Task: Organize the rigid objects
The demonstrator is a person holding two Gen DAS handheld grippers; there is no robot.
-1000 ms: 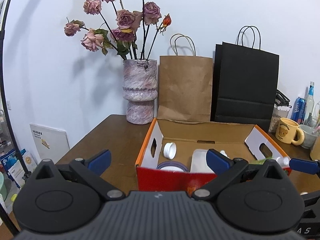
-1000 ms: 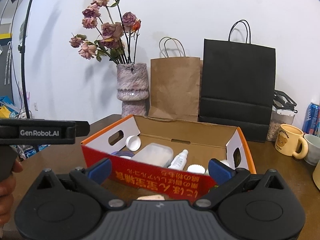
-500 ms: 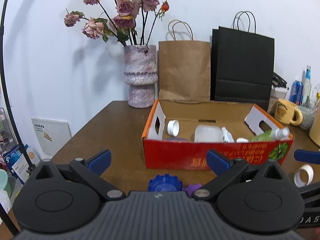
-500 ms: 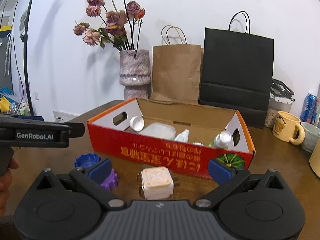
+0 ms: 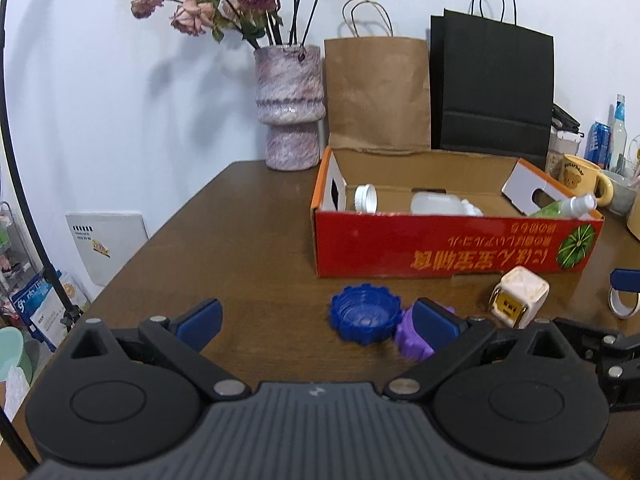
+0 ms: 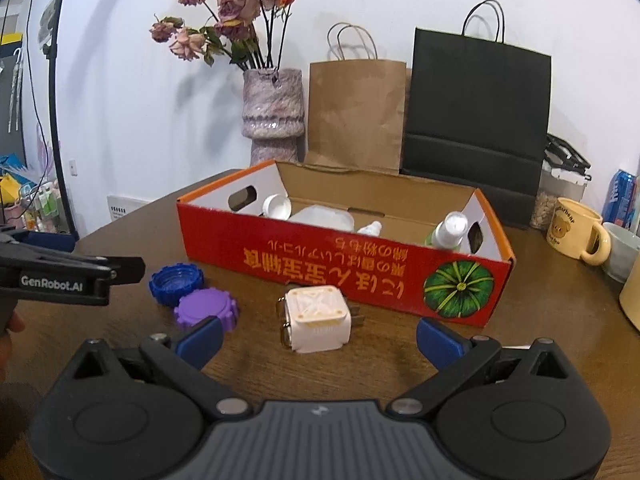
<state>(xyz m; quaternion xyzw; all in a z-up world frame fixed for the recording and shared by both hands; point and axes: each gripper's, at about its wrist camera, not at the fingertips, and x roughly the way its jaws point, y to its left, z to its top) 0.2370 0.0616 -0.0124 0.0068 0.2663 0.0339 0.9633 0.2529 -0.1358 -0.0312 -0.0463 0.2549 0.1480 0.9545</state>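
A red cardboard box [image 5: 456, 246] [image 6: 344, 264] stands open on the brown table, holding a white jar, a clear tub and a green bottle [image 6: 448, 232]. In front of it lie a blue toothed cap [image 5: 365, 314] [image 6: 176, 278], a purple toothed cap [image 6: 206, 306] [image 5: 412, 336] and a cream cube-shaped plug [image 6: 316, 318] [image 5: 518, 296]. My left gripper [image 5: 316, 320] is open, low over the table, with the blue cap just ahead between its fingers. My right gripper [image 6: 318, 338] is open too, with the cube plug between its fingertips' line.
A stone vase [image 5: 290, 106] of dried roses, a brown paper bag [image 5: 376, 92] and a black bag [image 5: 496, 88] stand behind the box. A yellow mug [image 6: 574, 232] and cans sit at the right; a tape roll [image 5: 622, 304] lies right of the plug.
Both grippers pulled back from over the box and dropped lower. The caps and the cube plug in front of the box came into view. Both stayed open.
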